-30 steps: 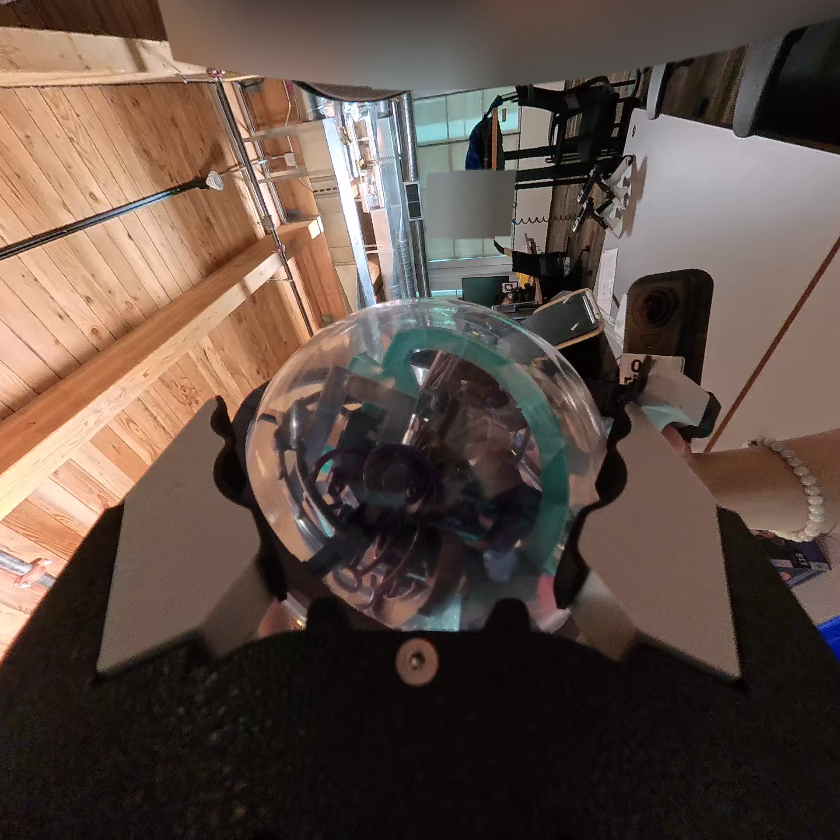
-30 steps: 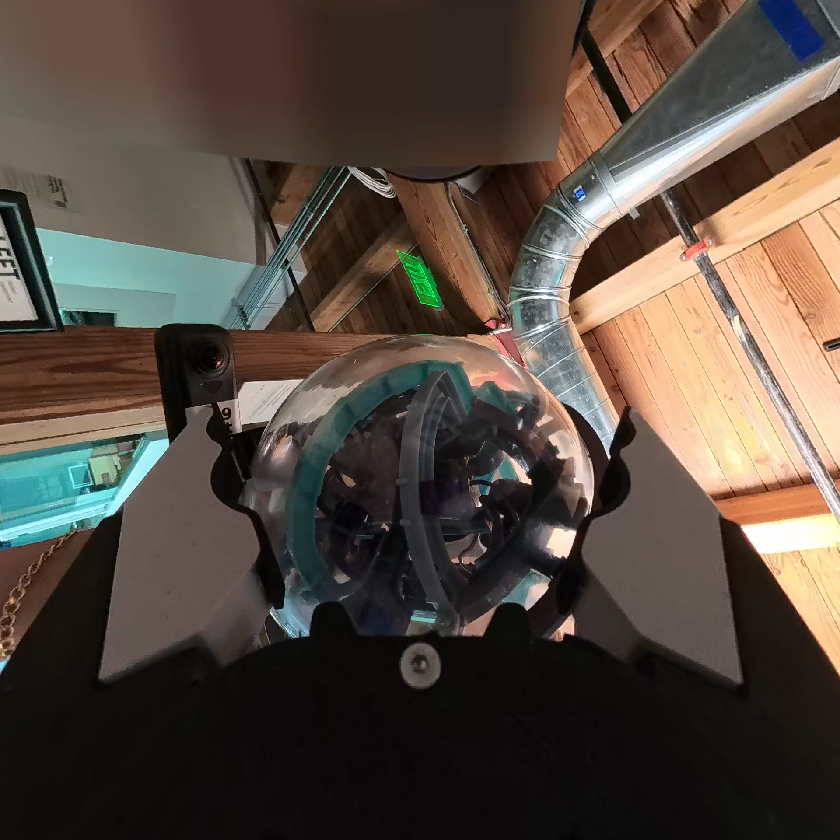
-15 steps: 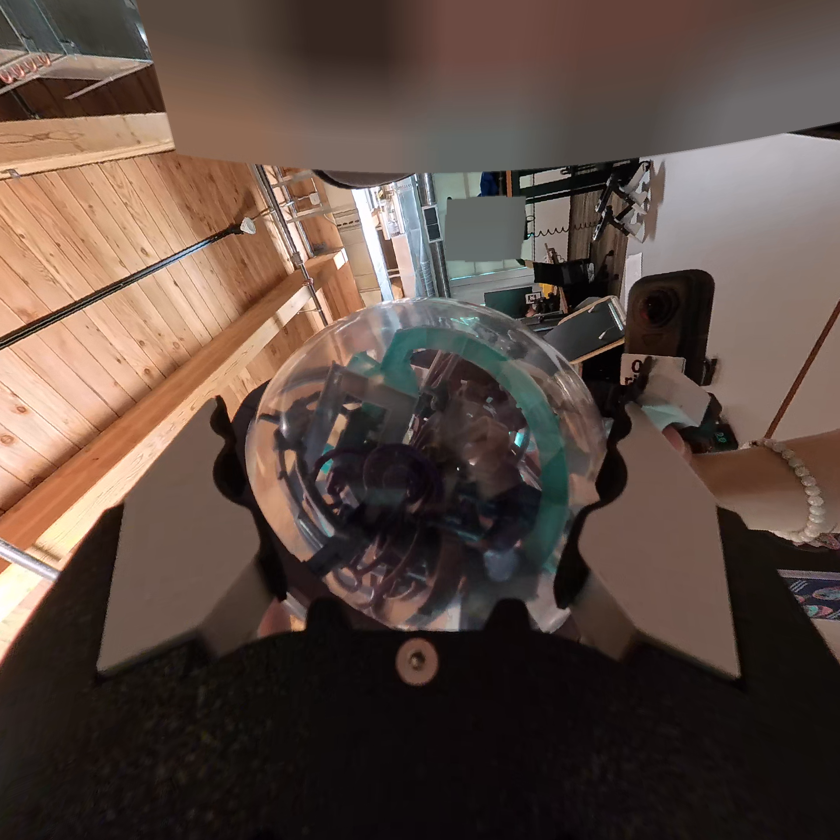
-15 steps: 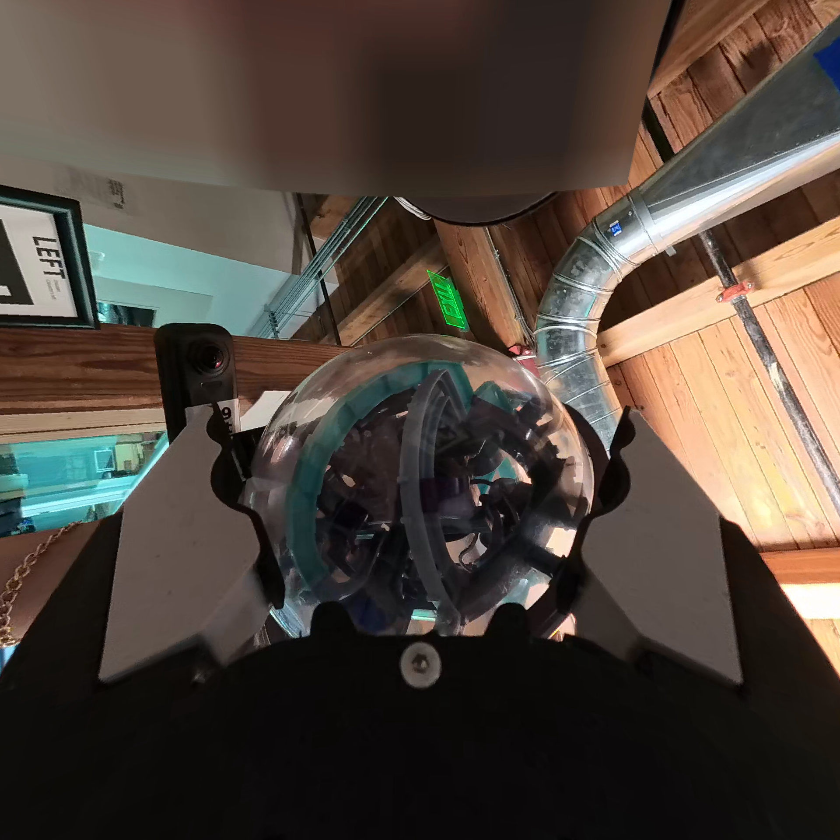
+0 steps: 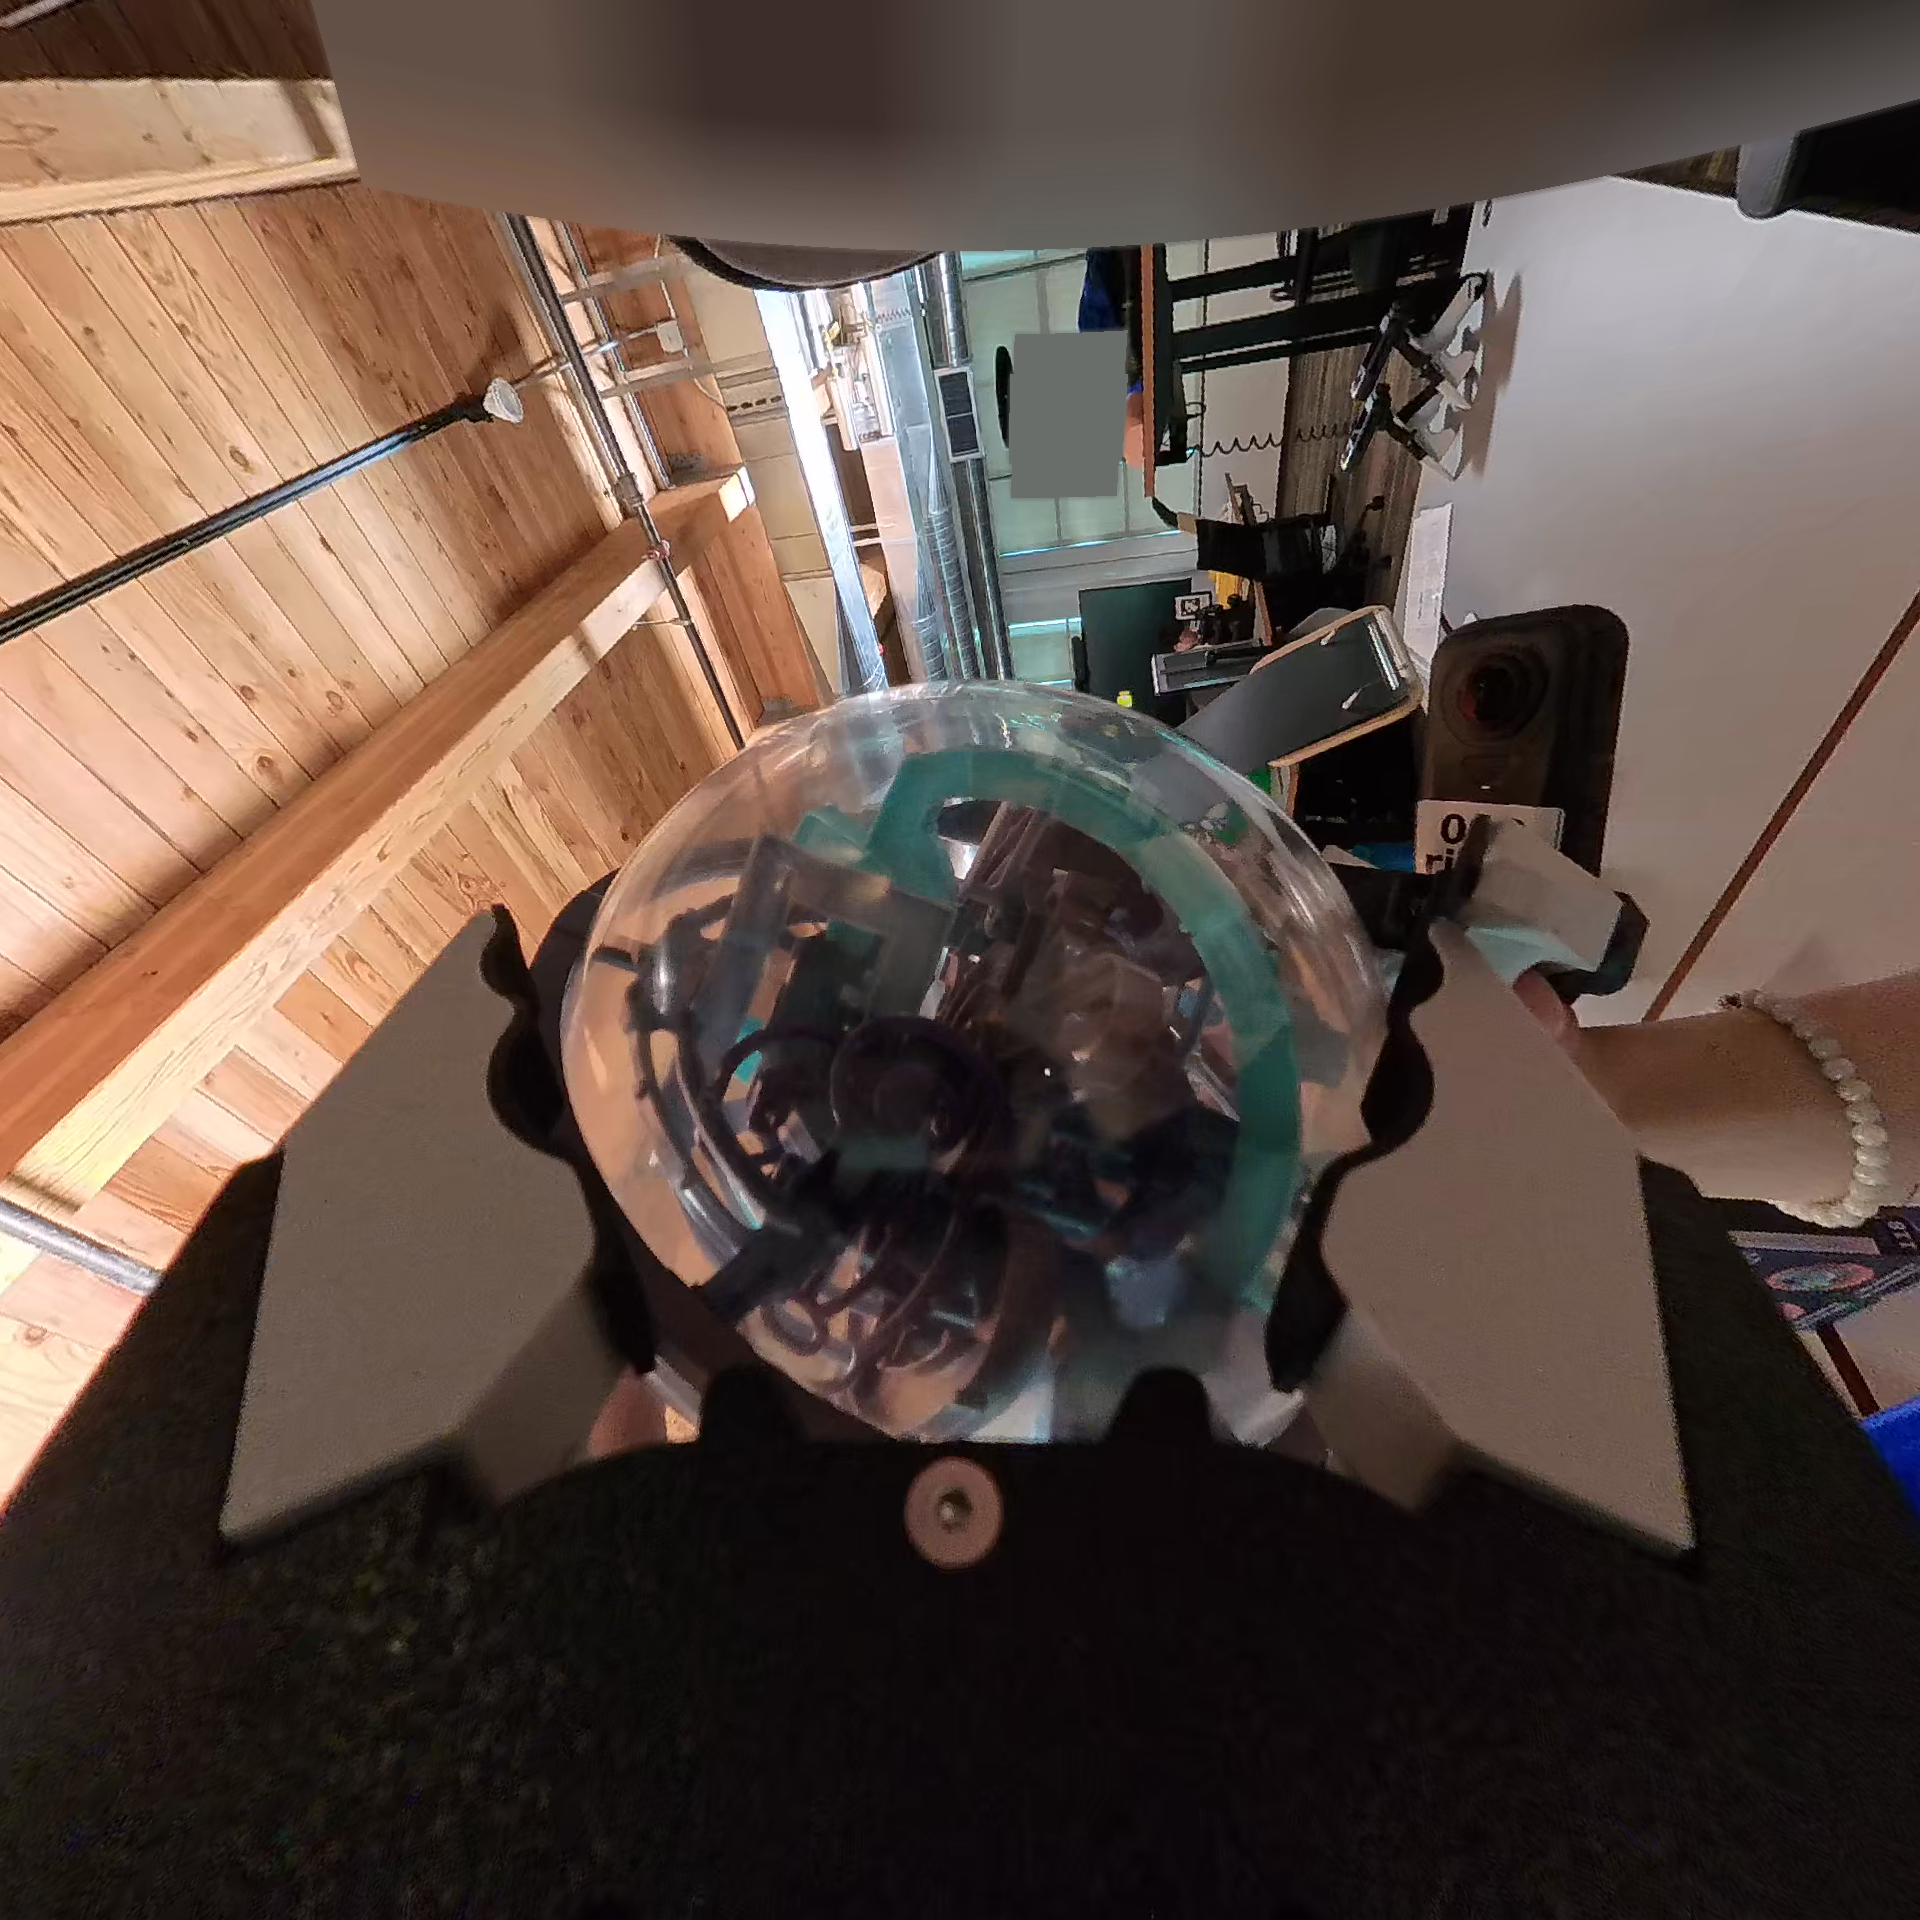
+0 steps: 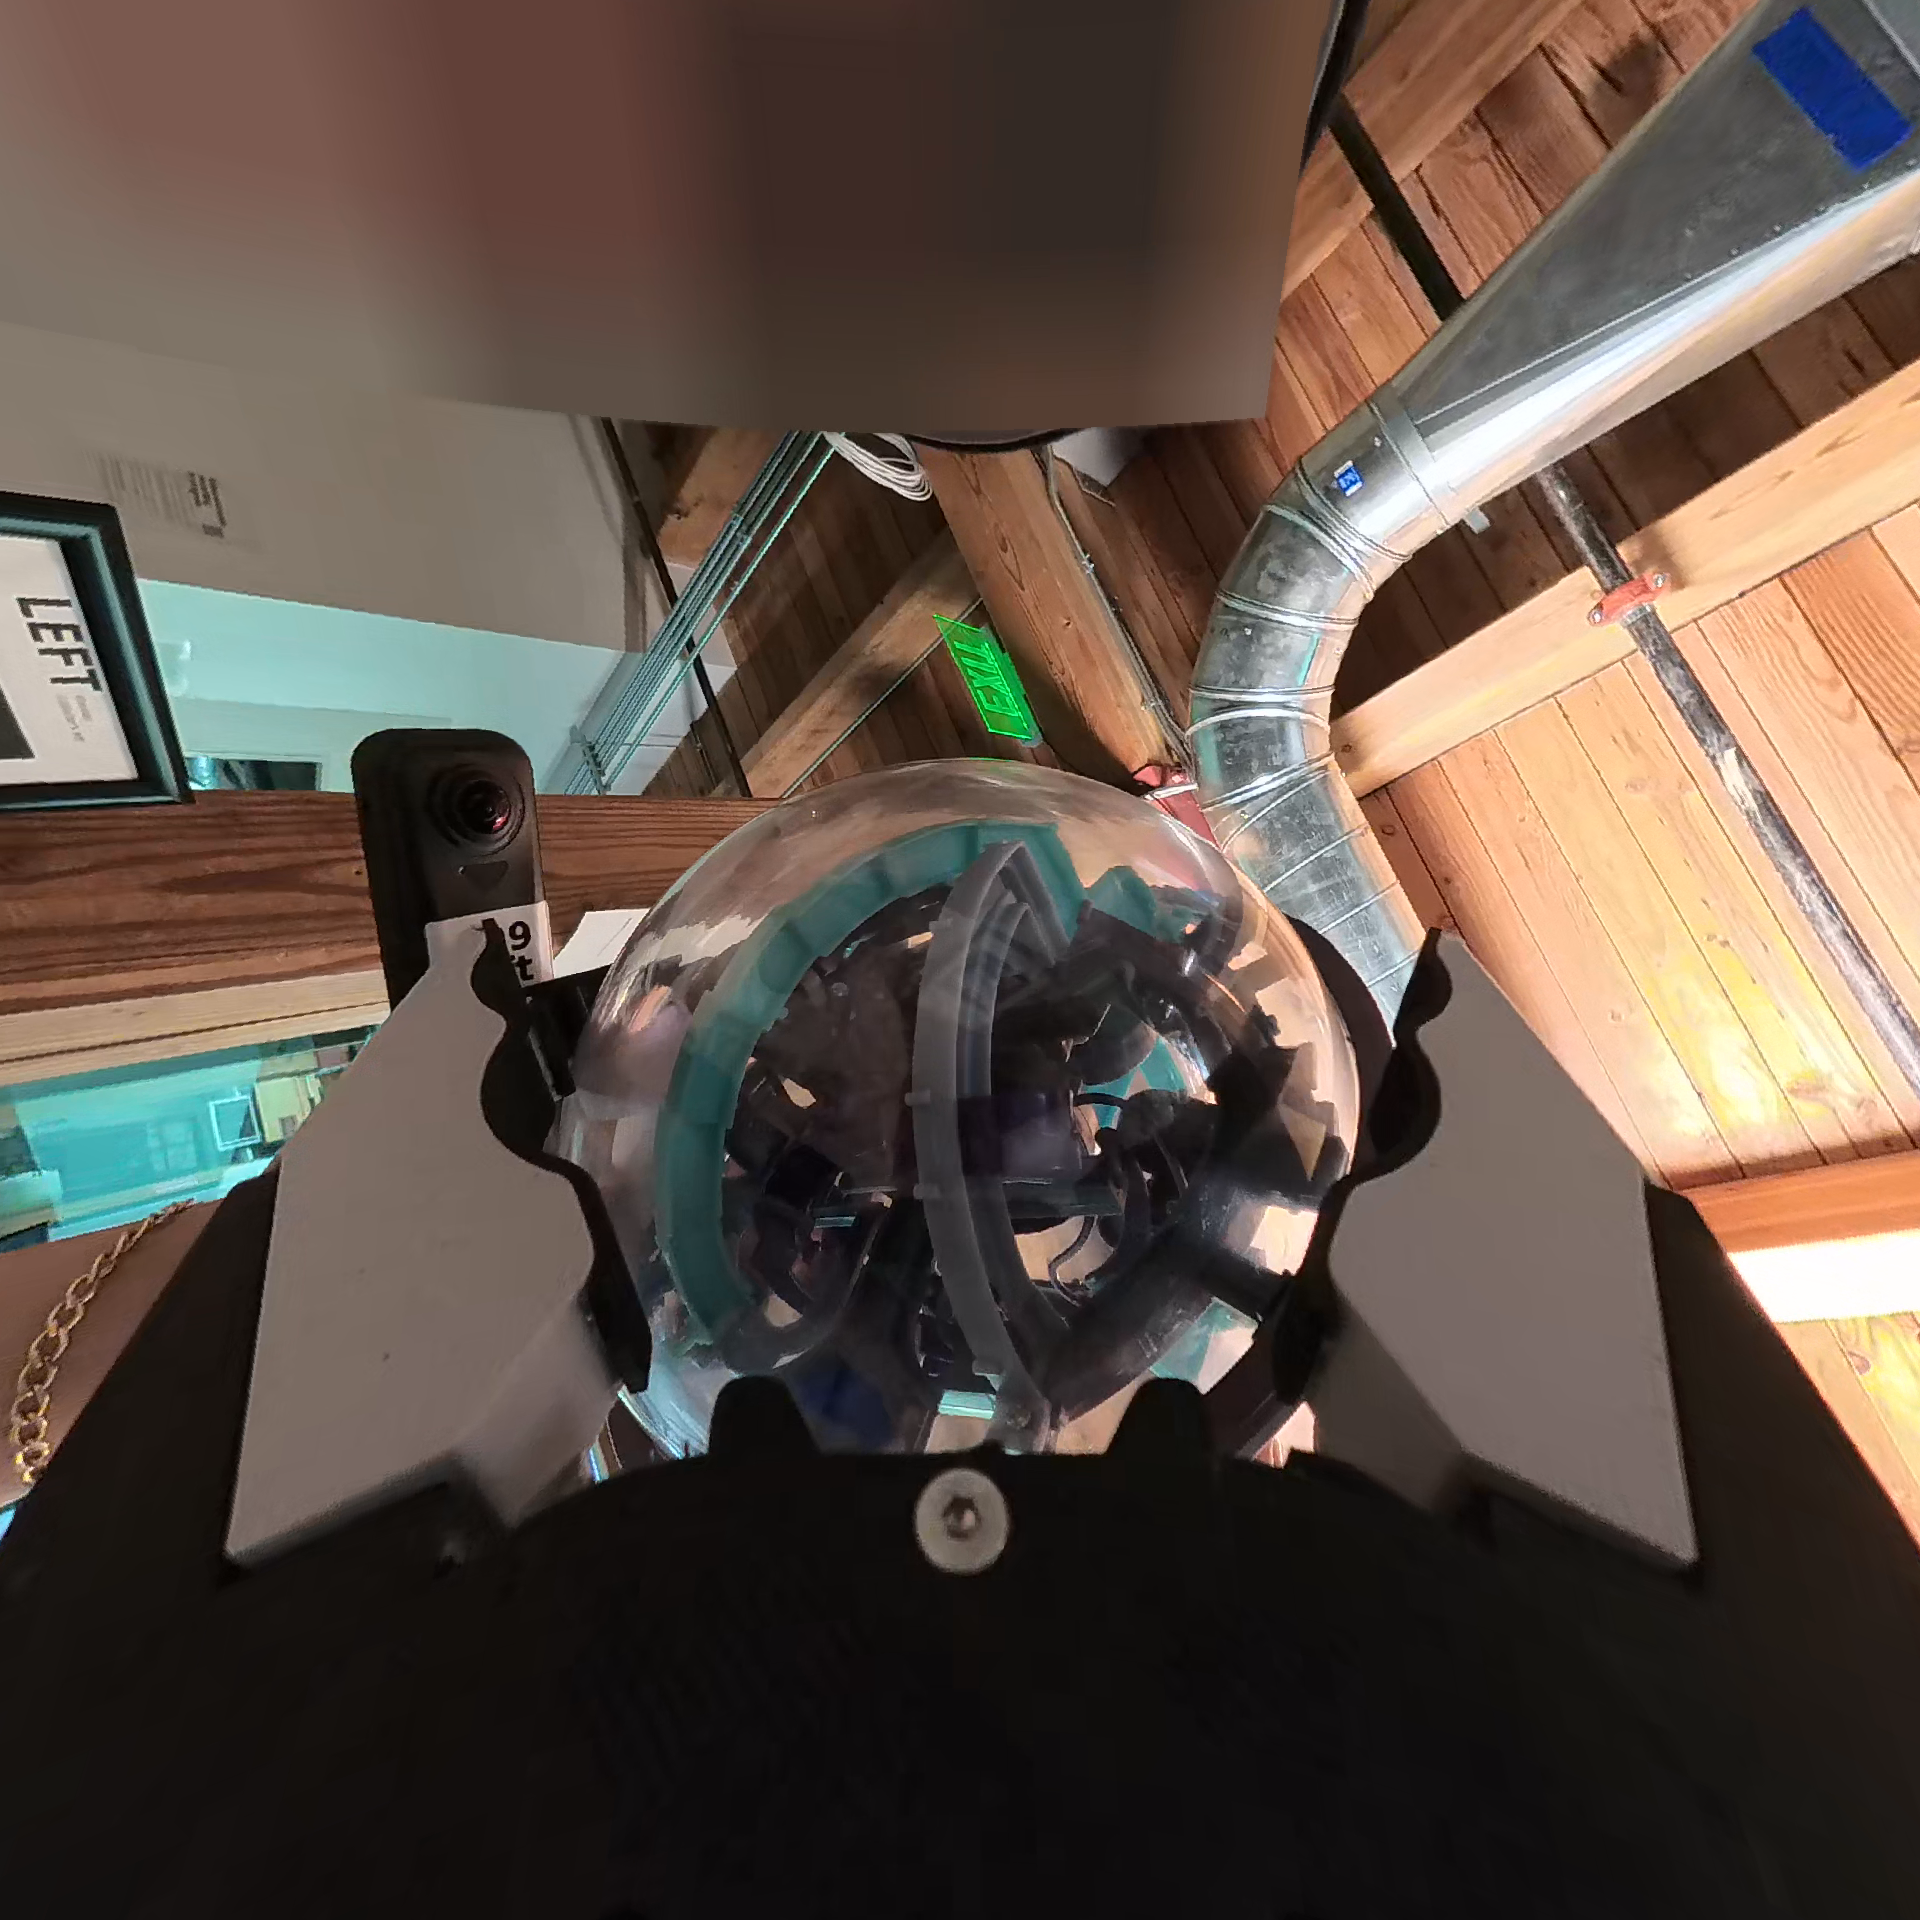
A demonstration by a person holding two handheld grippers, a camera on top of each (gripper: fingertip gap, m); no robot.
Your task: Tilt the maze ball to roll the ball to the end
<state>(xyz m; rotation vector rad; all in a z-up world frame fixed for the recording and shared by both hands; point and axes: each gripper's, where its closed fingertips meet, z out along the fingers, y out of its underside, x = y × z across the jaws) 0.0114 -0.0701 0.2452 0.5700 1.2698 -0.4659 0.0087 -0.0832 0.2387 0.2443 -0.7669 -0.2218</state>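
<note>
The maze ball point(image 5: 966, 1049) is a clear sphere with teal and dark tracks inside. It is held up in the air between both grippers, which clasp it from opposite sides. My left gripper point(image 5: 961, 935) is shut on it, with the black wavy pads point(image 5: 520, 1039) against the shell on both sides. In the right wrist view the same ball point(image 6: 966, 1091) fills the right gripper point(image 6: 961, 940), which is also shut on it. The right gripper's camera point(image 5: 1507, 707) and a hand with a bead bracelet point(image 5: 1714, 1091) show behind the ball. The left gripper's camera point(image 6: 457, 831) shows in the right wrist view. I cannot pick out the small ball inside.
Both views point up at a wooden plank ceiling point(image 5: 260, 623) with beams. A metal duct point(image 6: 1299, 727), a green sign point(image 6: 987, 681) and a framed picture point(image 6: 62, 655) hang there. Desks and dark equipment point(image 5: 1299, 623) stand far off beside a white surface point(image 5: 1714, 468).
Both grippers have tilted together with the ball, so the ceiling and room have slid across both views. The ball keeps its place in both grasps.
</note>
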